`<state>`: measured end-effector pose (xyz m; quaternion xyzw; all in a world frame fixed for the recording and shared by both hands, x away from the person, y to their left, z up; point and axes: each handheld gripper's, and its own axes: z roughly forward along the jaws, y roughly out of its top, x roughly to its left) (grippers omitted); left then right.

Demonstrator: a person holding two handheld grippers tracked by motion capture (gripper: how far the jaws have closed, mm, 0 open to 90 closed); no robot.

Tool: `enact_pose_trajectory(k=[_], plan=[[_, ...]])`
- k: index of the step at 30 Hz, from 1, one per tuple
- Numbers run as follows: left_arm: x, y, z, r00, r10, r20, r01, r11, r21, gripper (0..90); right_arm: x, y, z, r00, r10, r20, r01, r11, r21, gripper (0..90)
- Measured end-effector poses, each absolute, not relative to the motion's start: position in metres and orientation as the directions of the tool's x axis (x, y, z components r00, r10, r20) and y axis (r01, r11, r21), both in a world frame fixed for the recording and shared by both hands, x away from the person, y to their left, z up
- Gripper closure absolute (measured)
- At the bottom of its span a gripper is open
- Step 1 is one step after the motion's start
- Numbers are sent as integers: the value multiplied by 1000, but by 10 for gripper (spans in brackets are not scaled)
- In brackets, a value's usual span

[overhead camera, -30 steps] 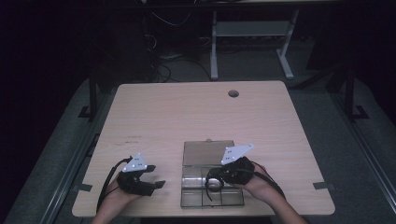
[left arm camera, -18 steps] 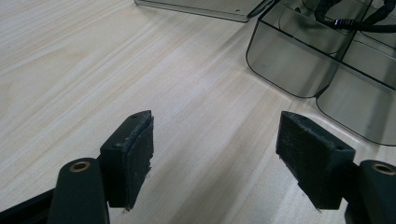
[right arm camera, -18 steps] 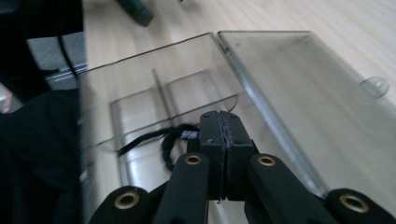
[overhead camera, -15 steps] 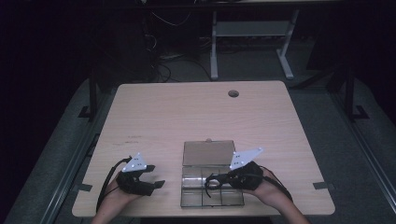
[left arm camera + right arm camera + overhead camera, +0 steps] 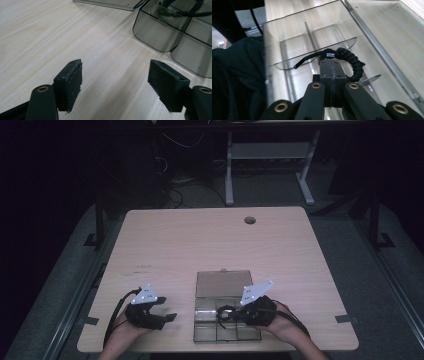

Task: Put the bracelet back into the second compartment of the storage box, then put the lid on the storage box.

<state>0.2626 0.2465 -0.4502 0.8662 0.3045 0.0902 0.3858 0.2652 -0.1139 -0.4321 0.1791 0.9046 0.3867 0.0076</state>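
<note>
From the high view, a clear plastic organizer box (image 5: 227,320) lies at the near edge of the pale wooden worktop (image 5: 200,245), its lid (image 5: 223,283) swung open flat on the far side. The right tongs (image 5: 226,313) reach over the box from the right, and a black braided cord bracelet (image 5: 223,311) sits at their tip above one of the near compartments. The left tongs (image 5: 169,317) rest on the bare worktop just left of the box, apart from it. In the left gripper view, the left tongs (image 5: 115,85) stand wide apart with nothing between the pads, over bare wood grain; the rounded corner of the organizer box (image 5: 172,32) lies ahead to the right, and the lid's edge (image 5: 110,3) runs along the top. In the right gripper view, the right tongs (image 5: 331,75) are pressed together, clamped on the black braided cord bracelet (image 5: 352,60), which loops out beyond the tip over the compartments of the organizer box (image 5: 292,40); the open lid (image 5: 384,30) lies to the right.
</note>
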Motion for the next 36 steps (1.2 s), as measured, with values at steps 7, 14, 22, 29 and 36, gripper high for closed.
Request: enact_pose_trajectory(k=[7,14,22,29,36], plan=[[263,246,-451,799,596,-80,457,-516,724,273,275,-108,-437,-939,330,96,302,657,691,896],[263,244,-448,802,592,-79,451,-512,732,273,274,-113,-427,-925,357,131,335,602,725,851],[269,237,-441,799,592,-105,461,-491,739,273,292,-128,-417,-896,421,141,371,536,758,646],[279,233,-431,782,605,-149,485,-442,755,243,305,-140,-421,-862,474,179,431,501,750,540],[293,222,-427,786,595,-167,493,-441,750,232,322,-151,-420,-813,547,199,490,458,742,480]])
